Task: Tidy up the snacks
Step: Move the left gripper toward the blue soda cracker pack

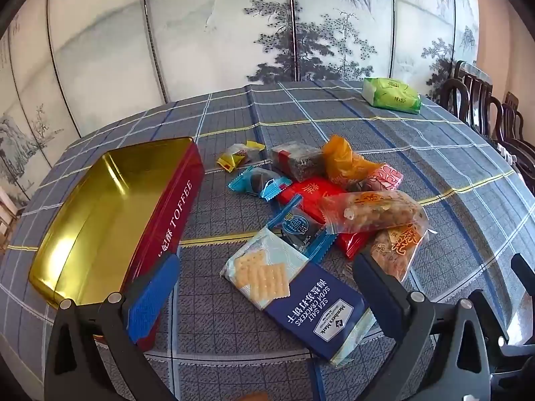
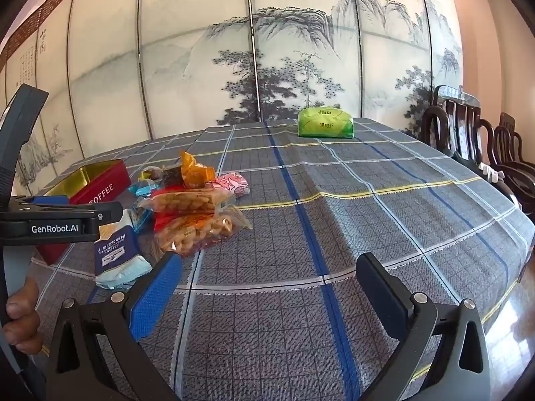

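Note:
An open red toffee tin [image 1: 110, 220] with a bare gold inside lies on the plaid tablecloth at the left. Right of it is a pile of wrapped snacks: a blue soda cracker pack [image 1: 297, 300], a red packet [image 1: 321, 200], a clear bag of nuts [image 1: 371, 212], an orange packet [image 1: 344, 160] and small candies [image 1: 239, 157]. My left gripper [image 1: 267, 287] is open and empty, over the cracker pack. My right gripper [image 2: 267, 287] is open and empty over bare cloth, right of the pile [image 2: 190, 207]; the tin [image 2: 97, 187] lies far left.
A green packet [image 1: 391, 95] lies at the table's far side, also in the right wrist view [image 2: 326, 122]. Dark wooden chairs [image 2: 468, 133] stand along the right edge. A painted folding screen [image 2: 250, 50] stands behind the table. The left gripper's body [image 2: 57, 220] fills the right view's left edge.

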